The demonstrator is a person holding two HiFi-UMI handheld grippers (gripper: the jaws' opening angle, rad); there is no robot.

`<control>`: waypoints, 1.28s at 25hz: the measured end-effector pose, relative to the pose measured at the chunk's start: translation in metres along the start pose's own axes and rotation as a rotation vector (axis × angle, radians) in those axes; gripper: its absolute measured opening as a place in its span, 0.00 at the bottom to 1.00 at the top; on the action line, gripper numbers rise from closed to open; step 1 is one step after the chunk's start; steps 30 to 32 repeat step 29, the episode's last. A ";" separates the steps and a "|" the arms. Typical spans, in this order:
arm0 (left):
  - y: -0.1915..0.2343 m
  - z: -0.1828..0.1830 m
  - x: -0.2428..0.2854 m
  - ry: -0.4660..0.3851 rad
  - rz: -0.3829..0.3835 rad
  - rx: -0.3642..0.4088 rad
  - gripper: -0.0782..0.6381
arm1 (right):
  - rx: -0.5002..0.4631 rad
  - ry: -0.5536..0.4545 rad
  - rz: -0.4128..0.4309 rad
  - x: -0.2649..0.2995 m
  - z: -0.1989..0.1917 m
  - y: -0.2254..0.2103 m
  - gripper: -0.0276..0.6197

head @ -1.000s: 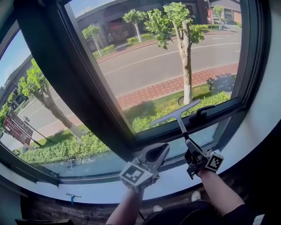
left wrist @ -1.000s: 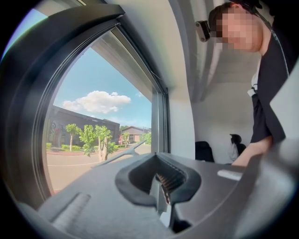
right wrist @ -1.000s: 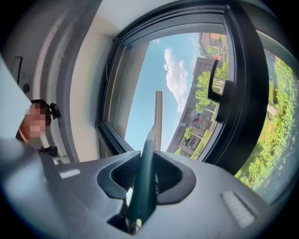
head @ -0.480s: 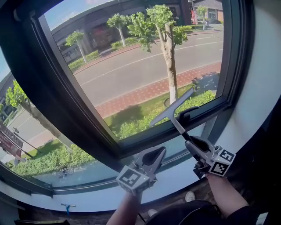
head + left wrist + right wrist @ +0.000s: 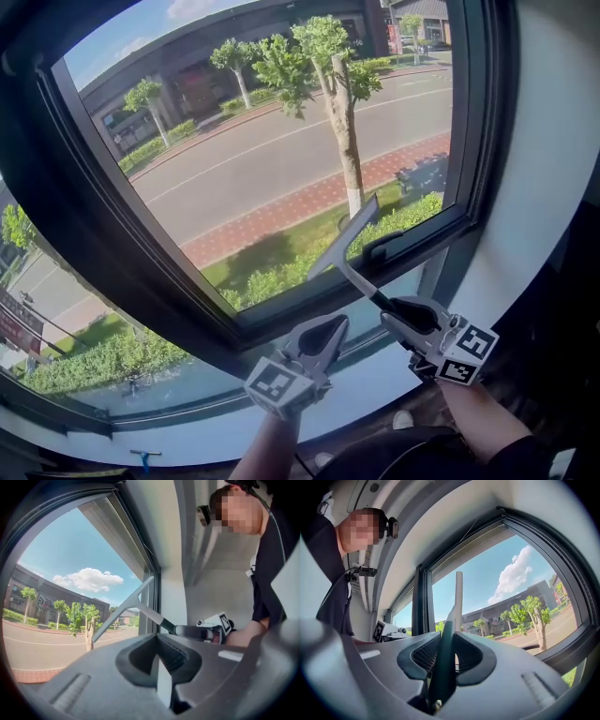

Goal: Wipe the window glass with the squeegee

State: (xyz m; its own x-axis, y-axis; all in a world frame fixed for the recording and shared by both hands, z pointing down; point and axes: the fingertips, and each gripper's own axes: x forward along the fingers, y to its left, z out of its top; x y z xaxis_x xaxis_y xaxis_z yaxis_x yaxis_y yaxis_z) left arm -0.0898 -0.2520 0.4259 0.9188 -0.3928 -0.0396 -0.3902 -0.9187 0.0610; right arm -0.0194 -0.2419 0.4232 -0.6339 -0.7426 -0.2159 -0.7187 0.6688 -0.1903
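the squeegee (image 5: pixel 345 236) handle's end is buried in the right claw (image 5: pixel 392 317), which clamps it. whether its tilted blade touches the window glass (image 5: pixel 262 159) is unclear. the left claw (image 5: pixel 336 328), pinched together and empty, points upward just beside it.

At the window: my right gripper (image 5: pixel 396 316), low at the right, has the squeegee (image 5: pixel 349 246) between its jaws. The handle runs up and left from it. The blade lies over the lower right corner of the glass (image 5: pixel 281 159), just above the frame (image 5: pixel 281 305)'s bottom rail and just left of the latch (image 5: pixel 398 240). My left gripper (image 5: pixel 328 330) sits just left of the right one, above the sill (image 5: pixel 366 389). Beyond the glass, a tree (image 5: pixel 342 122) stands above the blade.
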 end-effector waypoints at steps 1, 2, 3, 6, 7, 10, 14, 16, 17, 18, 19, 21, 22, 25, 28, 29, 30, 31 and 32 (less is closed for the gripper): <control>0.000 0.000 0.001 0.003 -0.002 0.000 0.11 | -0.002 0.001 0.000 -0.001 0.000 0.000 0.19; -0.001 -0.001 0.002 0.006 -0.005 -0.001 0.11 | -0.001 0.001 -0.001 -0.001 -0.001 -0.001 0.19; -0.002 -0.001 0.004 0.008 -0.008 -0.001 0.11 | 0.000 0.001 -0.004 -0.002 -0.002 -0.001 0.19; -0.005 -0.001 0.007 0.017 -0.019 -0.004 0.11 | -0.002 0.000 -0.009 -0.003 -0.002 -0.003 0.19; -0.005 -0.002 0.008 0.019 -0.022 -0.004 0.11 | -0.001 -0.001 -0.009 -0.003 -0.002 -0.003 0.19; -0.006 -0.004 0.008 0.025 -0.026 -0.005 0.11 | -0.003 -0.003 -0.009 -0.003 -0.003 -0.002 0.19; -0.001 -0.004 0.006 0.027 -0.022 -0.008 0.11 | -0.005 -0.004 -0.007 0.001 -0.002 -0.001 0.19; 0.000 -0.002 0.005 0.028 -0.019 -0.007 0.11 | -0.004 -0.001 -0.004 0.002 -0.002 0.000 0.19; -0.001 -0.002 0.005 0.028 -0.018 -0.006 0.11 | -0.003 0.000 -0.003 0.002 -0.002 0.000 0.19; -0.001 -0.002 0.005 0.028 -0.017 -0.006 0.11 | -0.003 0.001 -0.002 0.002 -0.001 0.000 0.19; -0.001 -0.001 0.005 0.028 -0.016 -0.007 0.11 | -0.002 0.000 -0.001 0.002 -0.001 0.001 0.19; 0.001 -0.002 0.004 0.027 -0.011 -0.008 0.11 | 0.005 -0.004 0.000 0.002 0.000 0.001 0.19; 0.002 -0.003 0.004 0.021 -0.008 -0.009 0.11 | 0.009 -0.006 -0.001 0.002 0.001 0.000 0.19; 0.001 -0.008 0.009 -0.001 -0.010 -0.003 0.11 | 0.009 -0.011 -0.009 -0.004 0.004 -0.002 0.19; 0.000 -0.009 0.015 -0.006 -0.017 0.016 0.11 | 0.012 -0.025 -0.017 -0.010 0.008 -0.003 0.19; 0.000 -0.009 0.017 -0.004 -0.020 0.022 0.11 | 0.014 -0.030 -0.020 -0.011 0.010 -0.004 0.19; 0.000 -0.009 0.017 -0.004 -0.020 0.022 0.11 | 0.014 -0.030 -0.020 -0.011 0.010 -0.004 0.19; 0.000 -0.009 0.017 -0.004 -0.020 0.022 0.11 | 0.014 -0.030 -0.020 -0.011 0.010 -0.004 0.19; 0.000 -0.009 0.017 -0.004 -0.020 0.022 0.11 | 0.014 -0.030 -0.020 -0.011 0.010 -0.004 0.19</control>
